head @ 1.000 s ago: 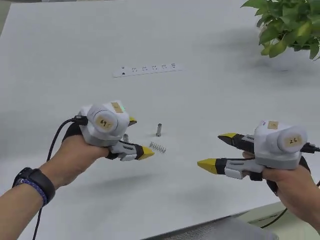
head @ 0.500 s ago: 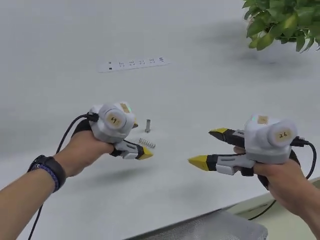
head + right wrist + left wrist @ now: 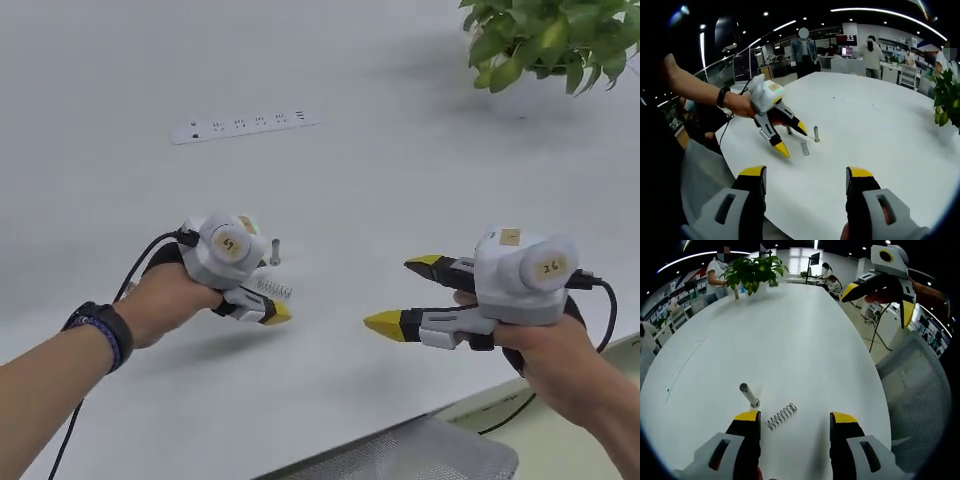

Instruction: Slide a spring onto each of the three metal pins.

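The left tongs [image 3: 796, 416] are released, jaws spread wide and low over the white bench [image 3: 400, 180]. The spring [image 3: 781, 416] lies flat on the bench in the gap between the yellow tips, nearer the left jaw and touched by neither. Just beyond that jaw's tip a pin [image 3: 748, 395] stands on its base, bare, close to one end of the spring but apart from it. In the head view the spring [image 3: 272, 288] sits just off the tip of the lower jaw, with the pin [image 3: 275, 250] right behind it. The right tongs [image 3: 405, 293] are released too and grasp nothing; they hang above the bench well to the right of the spring, tips pointing towards the left tongs. From the right gripper view the left tongs [image 3: 791, 140] angle down at the bench, the spring [image 3: 803, 147] beside their tips and the pin [image 3: 816, 133] a little past it. A small grey post, perhaps a second pin [image 3: 789, 130], shows behind those jaws. A power strip [image 3: 245, 125] lies farther back, and a plant [image 3: 545, 40] stands at the far right corner.
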A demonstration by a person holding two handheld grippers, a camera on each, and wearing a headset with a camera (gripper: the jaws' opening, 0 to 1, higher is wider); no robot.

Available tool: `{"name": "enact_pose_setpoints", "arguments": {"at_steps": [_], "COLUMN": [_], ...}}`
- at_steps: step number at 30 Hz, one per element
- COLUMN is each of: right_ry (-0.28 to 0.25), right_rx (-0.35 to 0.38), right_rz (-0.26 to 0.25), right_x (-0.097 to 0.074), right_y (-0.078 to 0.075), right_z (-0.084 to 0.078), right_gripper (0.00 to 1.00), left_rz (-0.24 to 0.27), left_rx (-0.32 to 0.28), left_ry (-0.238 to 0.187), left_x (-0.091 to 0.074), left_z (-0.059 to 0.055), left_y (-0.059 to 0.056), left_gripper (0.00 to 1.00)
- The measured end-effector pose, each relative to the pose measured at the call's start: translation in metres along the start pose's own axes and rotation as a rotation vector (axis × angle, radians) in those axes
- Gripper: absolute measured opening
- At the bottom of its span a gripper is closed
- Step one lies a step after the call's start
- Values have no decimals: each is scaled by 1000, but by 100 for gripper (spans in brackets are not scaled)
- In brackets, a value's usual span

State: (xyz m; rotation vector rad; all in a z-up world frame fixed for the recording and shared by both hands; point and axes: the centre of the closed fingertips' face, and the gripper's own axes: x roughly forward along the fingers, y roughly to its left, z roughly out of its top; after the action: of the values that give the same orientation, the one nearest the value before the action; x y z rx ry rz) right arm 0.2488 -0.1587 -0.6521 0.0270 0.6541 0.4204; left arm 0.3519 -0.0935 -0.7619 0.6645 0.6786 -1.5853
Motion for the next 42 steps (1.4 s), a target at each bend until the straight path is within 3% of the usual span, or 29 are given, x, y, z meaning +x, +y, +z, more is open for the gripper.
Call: {"name": "enact_pose_setpoints", "arguments": {"at_steps": [10, 19, 25, 37, 42], "right_ry": [2, 3, 1, 5, 3], "right_rx": [15, 19, 19, 27, 29], "right_rz": [-4, 0, 3, -2, -6], "right_x": [-3, -1, 2, -2, -4], "right_y": [-2, -4, -4, -3, -4], "right_z": [-4, -4, -3, -8, -8], "right_gripper": [63, 62, 62, 62, 61], "left_rz": [-29, -37, -33, 43, 25], "left_rx": [-15, -19, 13, 47, 82], "left_ry": [42, 61, 86, 97, 103], "left_x": [15, 14, 14, 17, 17], "left_z": [-11, -17, -23, -21, -22], "left_y": [1, 1, 1, 12, 1], "left_gripper": [48, 46, 41, 15, 3]}}
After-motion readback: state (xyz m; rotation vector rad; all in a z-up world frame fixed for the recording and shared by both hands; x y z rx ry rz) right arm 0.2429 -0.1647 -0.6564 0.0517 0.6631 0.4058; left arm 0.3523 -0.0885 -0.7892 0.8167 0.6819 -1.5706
